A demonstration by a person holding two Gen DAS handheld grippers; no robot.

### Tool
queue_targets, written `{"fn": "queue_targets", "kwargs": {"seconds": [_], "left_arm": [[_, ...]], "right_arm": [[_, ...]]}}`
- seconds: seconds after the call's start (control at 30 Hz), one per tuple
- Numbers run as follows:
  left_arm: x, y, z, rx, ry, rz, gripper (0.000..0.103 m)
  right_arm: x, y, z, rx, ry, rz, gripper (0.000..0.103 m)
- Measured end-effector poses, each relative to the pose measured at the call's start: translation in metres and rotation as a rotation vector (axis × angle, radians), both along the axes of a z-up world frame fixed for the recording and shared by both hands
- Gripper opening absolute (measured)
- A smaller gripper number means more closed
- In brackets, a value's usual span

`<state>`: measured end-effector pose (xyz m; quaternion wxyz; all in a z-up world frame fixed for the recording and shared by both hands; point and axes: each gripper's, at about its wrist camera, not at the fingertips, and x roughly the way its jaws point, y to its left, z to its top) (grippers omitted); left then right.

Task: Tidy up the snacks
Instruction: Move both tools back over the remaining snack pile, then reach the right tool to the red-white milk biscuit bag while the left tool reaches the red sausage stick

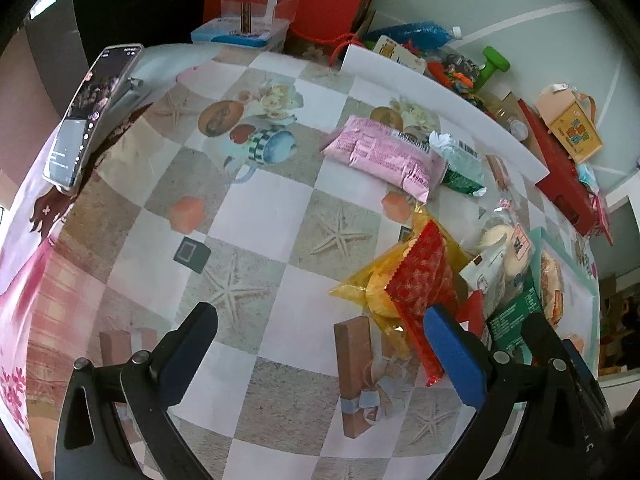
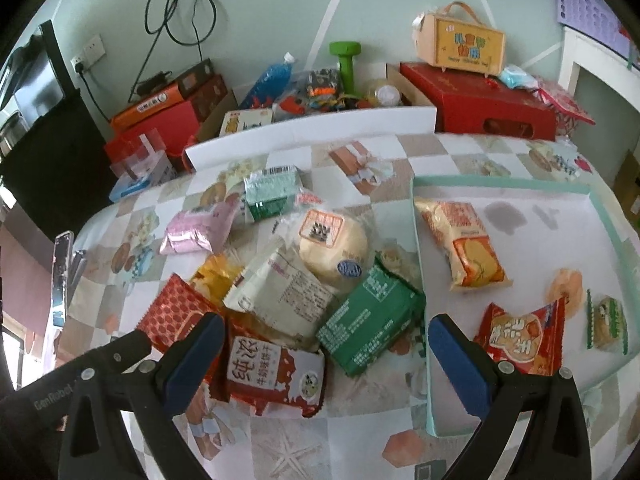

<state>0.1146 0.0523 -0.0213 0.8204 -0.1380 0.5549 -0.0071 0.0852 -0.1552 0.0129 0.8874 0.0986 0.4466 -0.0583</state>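
Observation:
Snack packs lie heaped on the checkered tablecloth. In the right wrist view my right gripper (image 2: 322,354) is open and empty above a red-and-white biscuit pack (image 2: 276,374) and a green pack (image 2: 370,320). A round bun (image 2: 334,246), a white pack (image 2: 280,292), a pink pack (image 2: 200,228) and a red dotted pack (image 2: 176,312) lie around them. A shallow mint-rimmed tray (image 2: 420,240) at the right holds an orange bread pack (image 2: 464,240) and a red snack pack (image 2: 524,336). My left gripper (image 1: 320,344) is open and empty, left of the yellow pack (image 1: 372,288) and red dotted pack (image 1: 424,276).
A phone (image 1: 86,116) leans on a stand at the table's left edge. A white board (image 2: 312,130) stands along the back edge. Behind it are red boxes (image 2: 480,100), a green dumbbell (image 2: 347,60), a clear container (image 1: 256,16) and other clutter.

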Motion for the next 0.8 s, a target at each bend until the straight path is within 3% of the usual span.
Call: {"fn": "queue_targets", "kwargs": {"seconds": [0.17,0.67,0.8], "left_arm": [[0.000,-0.003,-0.004,0.018,0.016,0.000,0.102],[0.006,-0.002,-0.021,-0.090,0.070,0.024,0.102],[0.008,-0.006,-0.020,-0.128,0.048,0.024,0.102]], "right_arm": [[0.002,-0.001,-0.010,0.007,0.045,0.003,0.103],[0.006,-0.008,-0.031,0.004,0.124,0.003,0.098],[0.005,-0.007,-0.029,0.000,0.120,0.014,0.098]]}}
